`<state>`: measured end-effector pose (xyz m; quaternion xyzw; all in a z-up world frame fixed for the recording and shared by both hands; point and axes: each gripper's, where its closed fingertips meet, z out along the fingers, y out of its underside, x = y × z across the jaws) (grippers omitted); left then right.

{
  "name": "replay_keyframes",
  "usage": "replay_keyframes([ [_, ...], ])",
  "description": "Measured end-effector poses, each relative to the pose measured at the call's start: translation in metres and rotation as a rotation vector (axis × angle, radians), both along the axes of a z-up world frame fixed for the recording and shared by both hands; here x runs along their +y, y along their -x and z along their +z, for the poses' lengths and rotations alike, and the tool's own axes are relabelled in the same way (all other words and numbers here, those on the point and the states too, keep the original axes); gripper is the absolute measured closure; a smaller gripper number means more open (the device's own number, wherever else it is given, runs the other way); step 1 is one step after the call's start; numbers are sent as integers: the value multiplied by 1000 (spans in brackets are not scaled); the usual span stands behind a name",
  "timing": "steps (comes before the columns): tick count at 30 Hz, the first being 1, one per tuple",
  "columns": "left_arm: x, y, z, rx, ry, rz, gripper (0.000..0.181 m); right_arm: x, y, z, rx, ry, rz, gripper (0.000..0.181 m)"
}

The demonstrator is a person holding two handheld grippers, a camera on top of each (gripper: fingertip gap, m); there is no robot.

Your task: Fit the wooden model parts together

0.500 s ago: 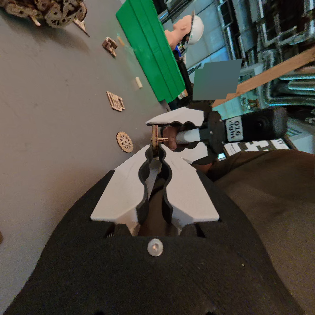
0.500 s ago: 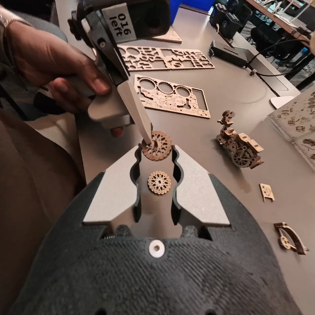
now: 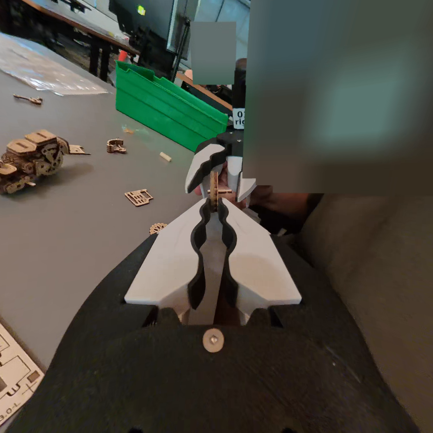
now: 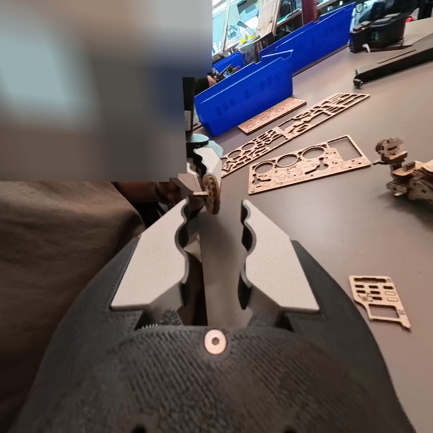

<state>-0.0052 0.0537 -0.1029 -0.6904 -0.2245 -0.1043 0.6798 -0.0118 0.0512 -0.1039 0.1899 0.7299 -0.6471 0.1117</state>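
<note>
Grey tabletop [image 3: 70, 234] carries, in descending order of size: a green bin [image 3: 164, 112] at the far edge in the left wrist view, a blue bin [image 4: 246, 103] in the right wrist view, two punched-out wooden part sheets [image 4: 309, 164] lying flat, a partly built wooden model [image 3: 32, 159], a small slotted wooden plate [image 3: 138, 197], and a loose wooden gear [image 3: 157, 227] lying flat just beside the left claw. Left claw [image 3: 213, 203] is narrow, pinching the rim of a wooden gear wheel [image 3: 213, 187] at its very tips; the wheel is raised off the tabletop and stands on edge. A short wooden axle pin [image 3: 225, 191] passes through the wheel's hub, its long axis crosswise to the left claw's fingers and pointing toward the right claw [image 4: 214, 203]. Right claw stands wide and holds nothing; in its own view the wheel [image 4: 212, 191] sits just ahead of its left fingertip [image 4: 185, 206], off the centreline, with the pin's free end [image 4: 199, 193] directed at that finger. Judgement: the right claw is the nearer free tool and must shift left to bring the pin between its fingers, closing across the pin's axis; the shallow tip grip on the wheel risks slipping under push.
</note>
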Motion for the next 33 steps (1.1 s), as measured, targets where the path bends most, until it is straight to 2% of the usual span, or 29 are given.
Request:
replay_keyframes([
  [3,1,-4,3,42,-1,-6,178,0,-5,2,39,1,15,161],
  [5,1,-5,3,65,9,-9,178,2,-5,6,46,20,19,167],
  [9,1,-6,2,91,22,-12,178,4,-7,7,24,46,47,157],
  [14,0,-6,4,105,15,-12,178,3,-10,9,27,56,70,153],
  [25,2,-17,7,246,38,-43,177,2,-23,14,145,66,115,158],
  [33,4,-22,6,309,54,-55,177,5,-27,18,154,93,143,159],
])
